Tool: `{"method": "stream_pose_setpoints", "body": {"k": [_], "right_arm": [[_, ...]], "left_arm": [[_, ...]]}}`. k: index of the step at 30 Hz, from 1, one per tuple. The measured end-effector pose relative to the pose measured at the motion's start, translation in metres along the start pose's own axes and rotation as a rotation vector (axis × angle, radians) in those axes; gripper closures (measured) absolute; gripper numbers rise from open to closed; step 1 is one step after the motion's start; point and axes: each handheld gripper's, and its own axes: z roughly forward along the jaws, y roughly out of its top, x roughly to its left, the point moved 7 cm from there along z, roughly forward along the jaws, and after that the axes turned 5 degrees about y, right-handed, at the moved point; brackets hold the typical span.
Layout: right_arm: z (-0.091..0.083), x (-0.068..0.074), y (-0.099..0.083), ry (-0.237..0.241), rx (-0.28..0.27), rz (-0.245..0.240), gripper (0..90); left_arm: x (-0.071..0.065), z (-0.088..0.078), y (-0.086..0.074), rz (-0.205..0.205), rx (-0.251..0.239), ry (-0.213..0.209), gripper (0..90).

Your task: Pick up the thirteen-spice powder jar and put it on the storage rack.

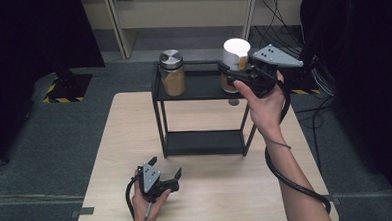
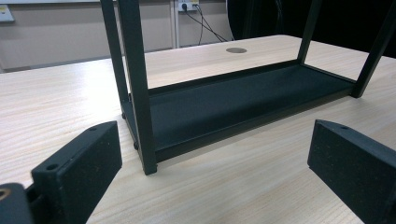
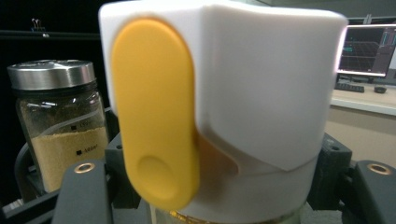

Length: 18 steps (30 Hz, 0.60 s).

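A jar with a white lid [image 1: 235,52] and a yellow flap [image 3: 154,112] is at the right end of the black rack's top shelf [image 1: 203,86]. My right gripper [image 1: 231,74] is shut on it just below the lid, with the jaws on both sides of the jar [image 3: 261,84]. I cannot tell whether its base touches the shelf. A second jar [image 1: 172,72] with a steel lid and tan powder stands at the shelf's left end, and it sits behind and to the left [image 3: 58,121] in the right gripper view. My left gripper [image 1: 165,168] rests low on the table near its front edge, open and with nothing between its jaws [image 2: 210,154].
The rack's lower shelf [image 2: 243,100] is bare, and its near post [image 2: 137,88] stands just ahead of the left gripper. A round cable hole [image 1: 233,102] lies in the wooden table [image 1: 129,128] behind the rack. A cable trails from the right gripper along the forearm.
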Motion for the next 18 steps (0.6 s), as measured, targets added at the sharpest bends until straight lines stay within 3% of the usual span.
{"method": "stream_pose_setpoints", "body": {"k": [11,15,18], "right_arm": [[0.0014,-0.0012,0.0021,0.004,0.01,0.01,30.0],[0.0023,-0.002,0.0023,0.01,0.007,0.024,22.2],[0.0024,-0.0006,0.0008,0.017,-0.003,0.024,10.7]], "left_arm": [[-0.0006,0.0001,0.0002,0.003,0.001,0.002,2.1],[-0.0004,0.0003,0.0002,0.001,0.001,0.002,2.1],[-0.0004,0.0003,0.0002,0.001,0.001,0.001,2.2]]}}
